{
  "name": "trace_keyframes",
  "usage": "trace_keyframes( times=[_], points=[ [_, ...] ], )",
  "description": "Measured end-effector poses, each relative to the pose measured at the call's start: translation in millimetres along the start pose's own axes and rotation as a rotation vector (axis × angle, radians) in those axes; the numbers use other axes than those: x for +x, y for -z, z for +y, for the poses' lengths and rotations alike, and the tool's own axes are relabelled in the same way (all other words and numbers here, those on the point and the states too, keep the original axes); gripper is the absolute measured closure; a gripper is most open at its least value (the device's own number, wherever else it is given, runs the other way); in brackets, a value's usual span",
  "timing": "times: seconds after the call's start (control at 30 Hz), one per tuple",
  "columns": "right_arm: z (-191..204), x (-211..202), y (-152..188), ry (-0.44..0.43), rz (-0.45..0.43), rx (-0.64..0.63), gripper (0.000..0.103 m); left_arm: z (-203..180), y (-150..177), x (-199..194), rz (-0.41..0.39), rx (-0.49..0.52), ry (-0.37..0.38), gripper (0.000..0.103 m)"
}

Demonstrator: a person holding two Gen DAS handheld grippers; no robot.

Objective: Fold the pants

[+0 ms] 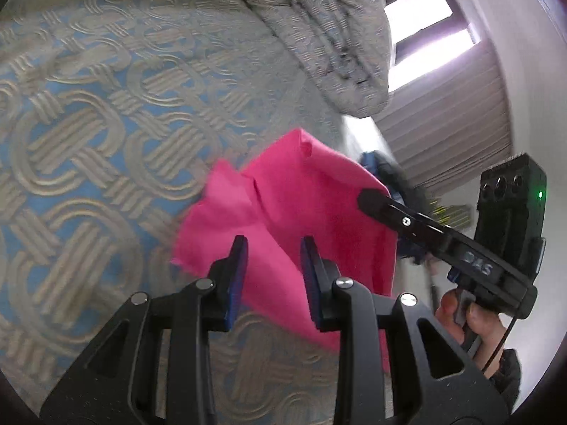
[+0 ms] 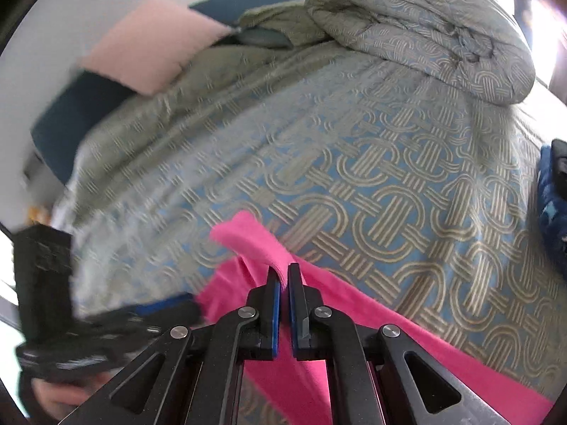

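- Right gripper (image 2: 283, 276): pinching a raised fold of the pink pants (image 2: 248, 244), pads closing tight on the cloth, pointing steeply down at the bed.
- Left gripper (image 1: 271, 248): standing part-open over the same garment; pink cloth showing between and behind the pads, contact not clear, so no grip claimed.
- Pink pants: hanging partly lifted and draping down onto the patterned bedspread (image 1: 88, 124), near the bed's front edge, close to the person; one blurred, ragged edge trailing at the left of the left wrist view.
- Person's hand (image 1: 467, 318): squeezing the right tool's handle at the lower right of the left wrist view.
- Step in hand, judged: gathering an edge for a fold. Doing it well: seating the left pads on a matching corner before lifting, keeping both edges taut and level, laying the fold flat on open bedspread.
- Dark blue item (image 2: 553, 205): lying toward the bed's right edge, well apart.
- Rolled duvet (image 2: 425, 32) and pink pillow (image 2: 149, 46): resting along the far side.
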State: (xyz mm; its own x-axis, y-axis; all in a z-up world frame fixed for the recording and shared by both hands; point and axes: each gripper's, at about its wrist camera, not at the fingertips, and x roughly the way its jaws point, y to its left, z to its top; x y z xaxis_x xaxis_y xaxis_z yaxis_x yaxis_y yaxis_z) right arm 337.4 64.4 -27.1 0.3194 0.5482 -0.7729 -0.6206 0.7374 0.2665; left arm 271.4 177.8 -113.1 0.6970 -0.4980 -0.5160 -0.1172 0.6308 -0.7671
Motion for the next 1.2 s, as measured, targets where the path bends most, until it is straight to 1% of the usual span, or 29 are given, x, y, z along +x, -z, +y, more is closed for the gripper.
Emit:
trace_keyframes(
  times=[0.03,0.07,0.1,0.13,0.27,0.33,0.4,0.43,0.5,0.53,0.57,0.6,0.63,0.67,0.7,0.77,0.83,0.9,0.97,1.0,1.07,1.1,1.17,1.2],
  points=[
    [0.5,-6.0,-1.5,-0.015,-0.005,0.004,0.100,0.7,-0.2,1.4,-0.008,-0.012,0.038,0.067],
    [1.0,-12.8,-3.2,-0.031,-0.010,0.008,0.100,2.6,-0.3,3.8,-0.017,-0.029,0.080,0.056],
    [1.3,-19.5,-4.9,-0.046,-0.016,0.012,0.100,4.7,-0.5,6.0,-0.035,-0.052,0.119,0.052],
    [1.7,-24.1,-6.1,-0.059,-0.020,0.014,0.100,5.3,-0.5,7.3,-0.044,-0.064,0.140,0.049],
    [3.3,-49.8,-9.1,-0.137,-0.034,0.035,0.100,8.2,-3.0,20.9,-0.058,-0.142,0.289,0.049],
    [2.8,-60.0,-9.4,-0.172,-0.041,0.048,0.100,9.1,-5.0,28.5,-0.062,-0.179,0.348,0.049],
    [0.5,-66.3,-10.1,-0.193,-0.045,0.063,0.100,7.8,-7.8,34.4,-0.077,-0.213,0.421,0.049],
    [-1.1,-69.3,-10.3,-0.200,-0.047,0.068,0.100,5.6,-9.1,33.8,-0.084,-0.221,0.442,0.049],
    [-5.8,-73.0,-10.7,-0.218,-0.047,0.086,0.100,1.4,-12.1,34.2,-0.105,-0.230,0.515,0.051],
    [-8.9,-74.4,-10.7,-0.233,-0.047,0.099,0.100,2.4,-12.9,34.3,-0.108,-0.240,0.541,0.055],
    [-11.6,-74.4,-10.5,-0.249,-0.045,0.111,0.100,4.5,-13.0,35.5,-0.108,-0.260,0.582,0.060],
    [-14.3,-75.4,-10.3,-0.264,-0.046,0.123,0.100,7.9,-13.1,37.6,-0.106,-0.295,0.637,0.061],
    [-16.4,-76.1,-10.4,-0.271,-0.045,0.129,0.100,10.0,-12.4,38.2,-0.105,-0.311,0.662,0.065],
    [-17.4,-77.0,-10.6,-0.273,-0.046,0.132,0.100,9.6,-11.4,40.0,-0.101,-0.320,0.683,0.079],
    [-18.6,-78.2,-10.7,-0.276,-0.050,0.136,0.100,6.2,-9.9,40.9,-0.090,-0.305,0.688,0.085],
    [-20.9,-79.6,-10.9,-0.286,-0.051,0.148,0.100,-0.9,-10.1,44.0,-0.087,-0.271,0.676,0.092],
    [-22.3,-79.0,-10.8,-0.297,-0.048,0.157,0.100,-9.0,-10.2,44.7,-0.084,-0.245,0.678,0.095],
    [-22.0,-79.0,-9.6,-0.297,-0.049,0.159,0.100,-14.5,-8.2,40.3,-0.091,-0.217,0.658,0.096],
    [-22.6,-79.5,-8.7,-0.294,-0.051,0.162,0.100,-18.9,-9.3,37.0,-0.102,-0.199,0.619,0.097],
    [-22.9,-80.0,-8.6,-0.286,-0.053,0.165,0.100,-20.3,-6.0,29.3,-0.118,-0.192,0.584,0.097],
    [-23.9,-80.2,-8.9,-0.276,-0.058,0.167,0.100,-20.5,-2.7,14.9,-0.151,-0.185,0.538,0.097],
    [-24.0,-79.8,-9.4,-0.273,-0.060,0.166,0.100,-23.5,-1.5,4.0,-0.170,-0.173,0.490,0.097],
    [-23.0,-75.0,-11.2,-0.265,-0.055,0.160,0.100,-27.4,-0.8,-6.0,-0.194,-0.146,0.438,0.097],
    [-21.7,-70.9,-12.2,-0.256,-0.049,0.153,0.100,-30.6,0.3,-11.4,-0.200,-0.124,0.395,0.097]
  ],
)
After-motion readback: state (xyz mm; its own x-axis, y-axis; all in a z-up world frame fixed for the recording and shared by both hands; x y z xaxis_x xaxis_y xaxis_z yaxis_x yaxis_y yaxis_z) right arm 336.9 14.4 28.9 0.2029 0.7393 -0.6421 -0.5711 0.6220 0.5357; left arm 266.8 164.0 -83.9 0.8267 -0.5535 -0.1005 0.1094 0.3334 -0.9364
